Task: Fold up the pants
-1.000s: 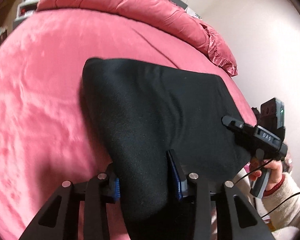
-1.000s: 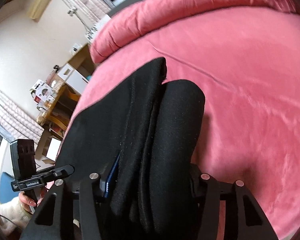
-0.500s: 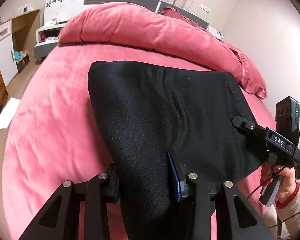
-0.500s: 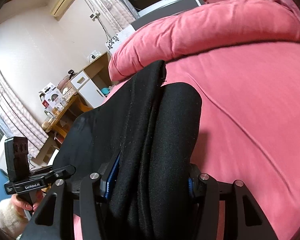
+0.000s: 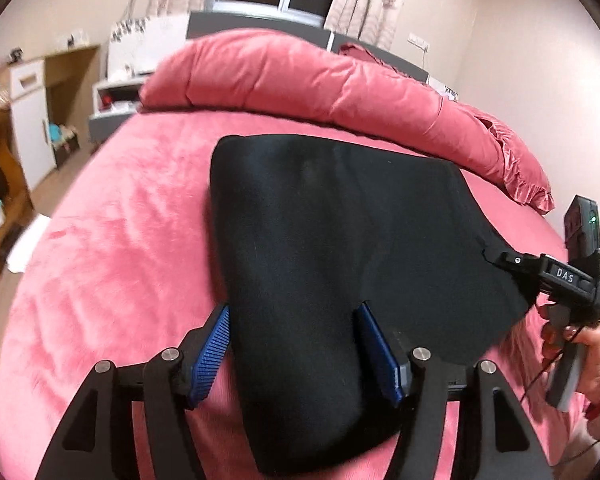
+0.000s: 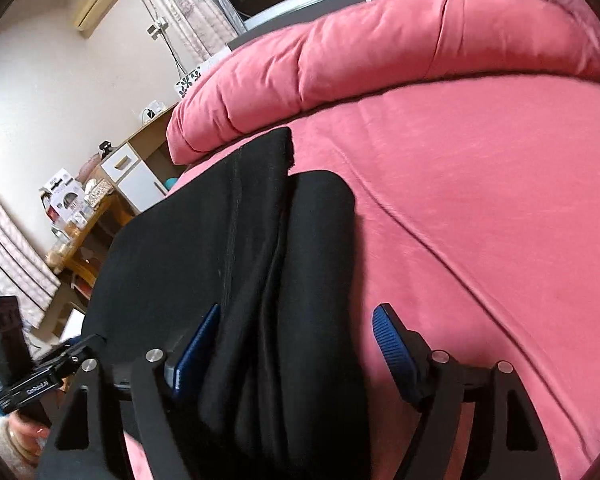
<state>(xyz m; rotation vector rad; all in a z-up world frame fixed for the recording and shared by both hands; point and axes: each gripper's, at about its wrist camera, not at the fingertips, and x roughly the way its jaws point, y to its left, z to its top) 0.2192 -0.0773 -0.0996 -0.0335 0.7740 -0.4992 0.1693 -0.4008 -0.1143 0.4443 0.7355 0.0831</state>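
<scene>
I am opening my left gripper (image 5: pixel 296 344) — its blue pads (image 5: pixel 212 350) are spreading away from the black pants (image 5: pixel 340 240), which are lying folded on the pink bed (image 5: pixel 100 260). The near end of the pants is sitting between the jaws, the left pad just beside the cloth, the right one close against its edge, neither squeezing it.

My right gripper (image 6: pixel 296 344) is opening too. Its right pad (image 6: pixel 392 344) is standing clear over the bed, apart from the pants (image 6: pixel 228 248); the left pad is lying beside a fold. The pants are stretching away toward the rolled pink quilt (image 6: pixel 380 52) — near it, not touching as far as I can tell.
</scene>
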